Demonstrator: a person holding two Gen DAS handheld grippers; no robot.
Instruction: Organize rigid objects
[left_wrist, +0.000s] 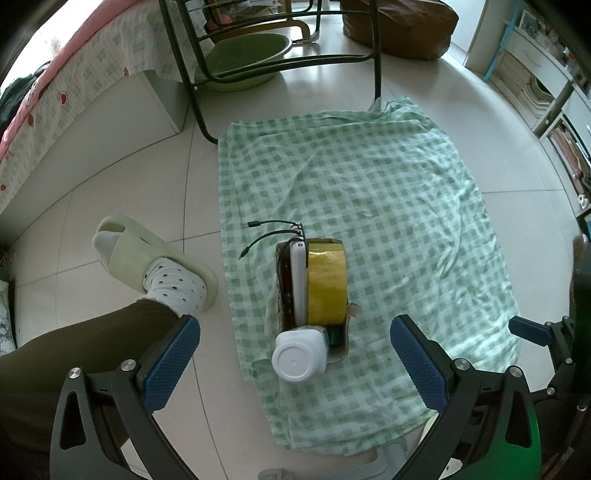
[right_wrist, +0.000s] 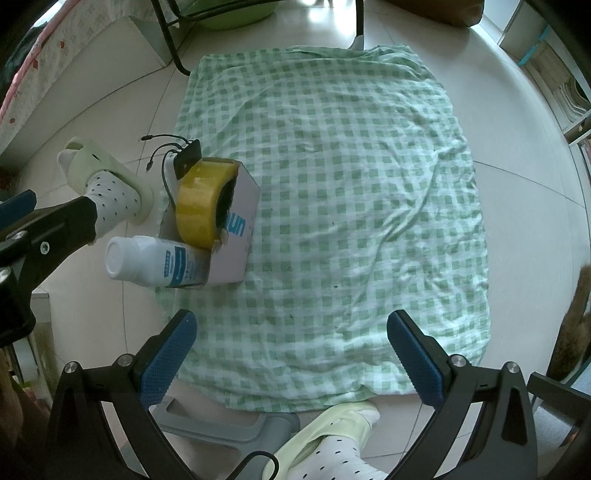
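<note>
Sitting by cloth (right_wrist: 332, 184) left edge: box (right_wrist: 236, 236) w/ tape roll (right_wrist: 199, 199), bottle (right_wrist: 147, 262); left gripper (left_wrist: 295, 362) & right gripper (right_wrist: 291, 354) jaws apart, empty.

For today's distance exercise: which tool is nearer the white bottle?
Left. The left tool hangs open right over the bottle, which shows between its fingers. The right tool is open over bare cloth, with the bottle off to its left.

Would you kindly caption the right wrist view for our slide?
Open right gripper hovers over checked cloth; box holds tape roll and white bottle.
</note>
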